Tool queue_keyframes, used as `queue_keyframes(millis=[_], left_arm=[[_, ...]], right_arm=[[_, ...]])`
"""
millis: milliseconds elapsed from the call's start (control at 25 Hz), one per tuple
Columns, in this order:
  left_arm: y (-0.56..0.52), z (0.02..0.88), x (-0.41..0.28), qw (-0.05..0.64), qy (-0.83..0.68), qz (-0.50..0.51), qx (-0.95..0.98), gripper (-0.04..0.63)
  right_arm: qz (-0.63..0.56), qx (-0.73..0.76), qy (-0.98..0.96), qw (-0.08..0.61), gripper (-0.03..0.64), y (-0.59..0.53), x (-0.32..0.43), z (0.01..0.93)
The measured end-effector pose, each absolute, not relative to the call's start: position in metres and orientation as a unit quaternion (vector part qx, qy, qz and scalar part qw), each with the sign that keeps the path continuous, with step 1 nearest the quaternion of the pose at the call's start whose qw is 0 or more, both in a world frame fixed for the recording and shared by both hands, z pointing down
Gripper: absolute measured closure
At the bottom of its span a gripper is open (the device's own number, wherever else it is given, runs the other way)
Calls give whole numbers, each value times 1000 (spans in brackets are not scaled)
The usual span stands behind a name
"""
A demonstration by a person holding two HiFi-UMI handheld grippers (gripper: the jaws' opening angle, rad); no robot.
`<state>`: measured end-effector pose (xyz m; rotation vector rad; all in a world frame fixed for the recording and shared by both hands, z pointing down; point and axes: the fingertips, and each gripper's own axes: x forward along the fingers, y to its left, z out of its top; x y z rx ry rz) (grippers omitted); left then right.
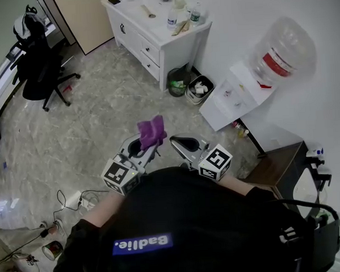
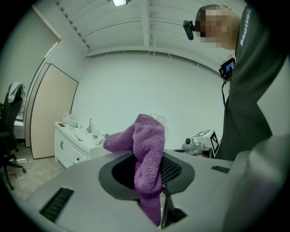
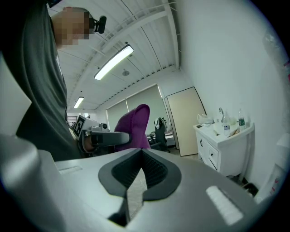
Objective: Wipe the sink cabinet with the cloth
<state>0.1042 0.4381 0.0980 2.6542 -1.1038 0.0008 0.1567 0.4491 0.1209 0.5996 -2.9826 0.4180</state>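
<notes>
My left gripper [image 1: 143, 146] is shut on a purple cloth [image 1: 151, 132], which stands up from the jaws at chest height. In the left gripper view the cloth [image 2: 147, 140] is pinched between the left gripper's [image 2: 149, 174] grey jaws and flops to the left. My right gripper [image 1: 181, 142] sits just right of it, shut with nothing in it [image 3: 141, 170]. The white sink cabinet [image 1: 153, 34] stands far ahead against the wall, with drawers in its front. The cabinet [image 2: 72, 145] is small in the left gripper view, and it [image 3: 222, 145] stands at the right in the right gripper view.
Bottles [image 1: 172, 19] and small items sit on the cabinet top. Two waste bins [image 1: 181, 81] stand beside it. A water dispenser with a large bottle [image 1: 279, 56] is at the right wall. A black office chair [image 1: 39, 71] is at the far left. Cables [image 1: 71, 200] lie on the floor.
</notes>
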Motion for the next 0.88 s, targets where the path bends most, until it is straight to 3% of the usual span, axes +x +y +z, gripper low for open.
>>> queue_keyframes(millis=[600,880], left_arm=[[370,97,149,123,-447,-6,886,495],[313,97,122,116,-443,-16,889,495]], right_arm=[[152,163,-974,32,615,380,225,134],[137,166,-975,54,615,327,199,136]])
